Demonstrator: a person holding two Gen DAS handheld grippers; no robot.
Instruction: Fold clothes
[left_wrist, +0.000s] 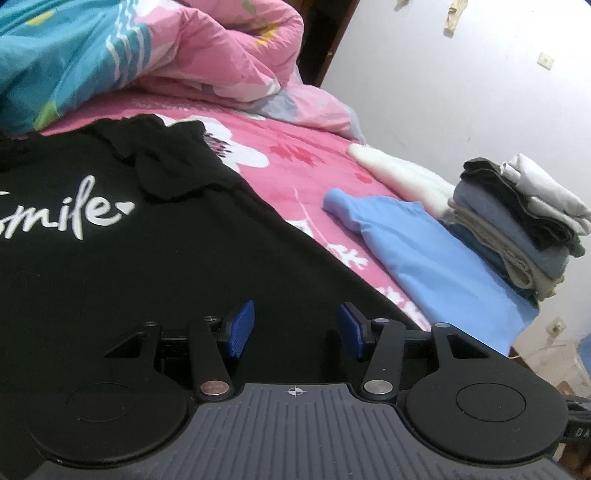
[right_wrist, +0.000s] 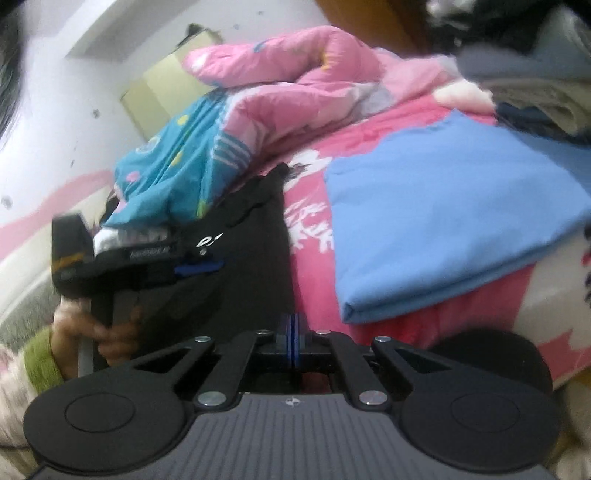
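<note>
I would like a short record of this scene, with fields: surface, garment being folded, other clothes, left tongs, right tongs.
surface: bed with pink flowered sheet
garment being folded: black shirt with white "Smile" print, spread flat on the sheet
other clothes: folded blue garment beside the shirt; stack of folded clothes at the bed's edge
bedding: pink and blue quilt bunched behind the shirt
left tongs: open over the shirt's lower part, nothing between the pads
right tongs: shut at the shirt's edge; whether cloth is pinched cannot be told

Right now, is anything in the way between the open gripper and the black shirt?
No. The left gripper hangs open right over the black shirt, and nothing visible lies between them. The blue cloth sits off to the side.
</note>
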